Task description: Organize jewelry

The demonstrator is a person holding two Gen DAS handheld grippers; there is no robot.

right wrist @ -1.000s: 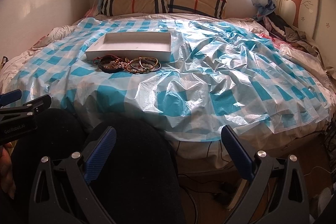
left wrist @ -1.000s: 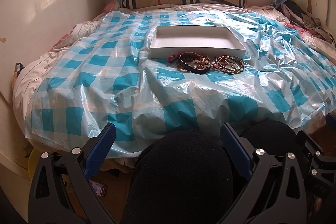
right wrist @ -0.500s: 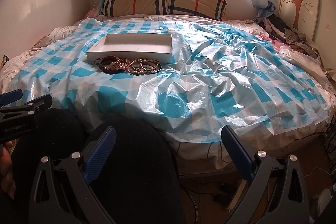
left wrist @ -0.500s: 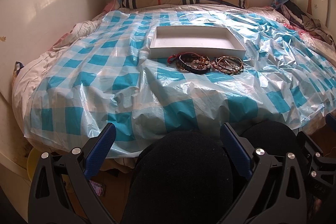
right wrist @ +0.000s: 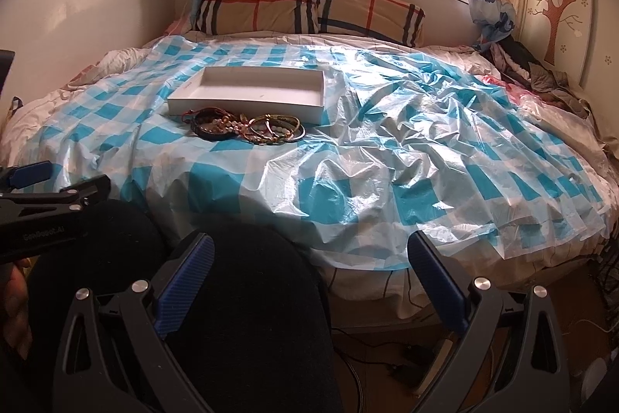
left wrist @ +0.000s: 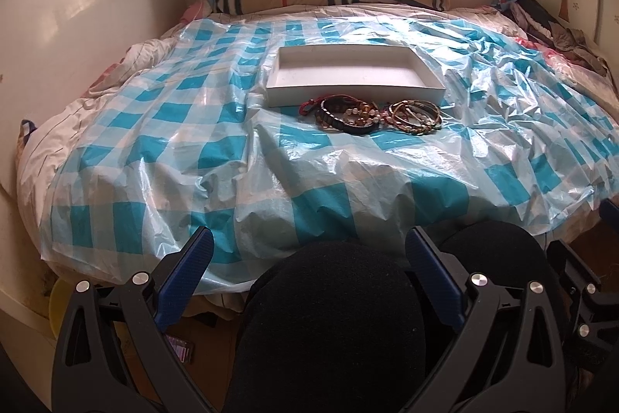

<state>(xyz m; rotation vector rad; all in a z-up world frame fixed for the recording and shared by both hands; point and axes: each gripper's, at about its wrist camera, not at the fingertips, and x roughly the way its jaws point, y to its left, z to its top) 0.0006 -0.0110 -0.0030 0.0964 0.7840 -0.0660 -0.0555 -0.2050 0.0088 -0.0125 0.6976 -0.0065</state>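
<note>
- Two grippers low over dark-clad knees: left gripper (left wrist: 309,254) spread wide, empty.
- Bracelets (left wrist: 371,113) heaped on the bed's checked sheet (left wrist: 154,126), touching white tray (left wrist: 348,91) (front wall).
- Right gripper (right wrist: 311,254) likewise wide, empty.

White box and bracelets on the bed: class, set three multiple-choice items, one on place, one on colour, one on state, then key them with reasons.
1. Where do the bracelets lie?
A. inside the white box
B. on the sheet just in front of the white box
C. on the pillows

2. What colours is the plastic sheet?
A. red and black
B. plain green
C. blue and white check

3. How is the white box?
A. open and empty
B. lidded
C. full of bracelets

Answers: 1 B, the pile rests by the box's near wall. 2 C, checked squares show. 3 A, its bare floor is visible.
</note>
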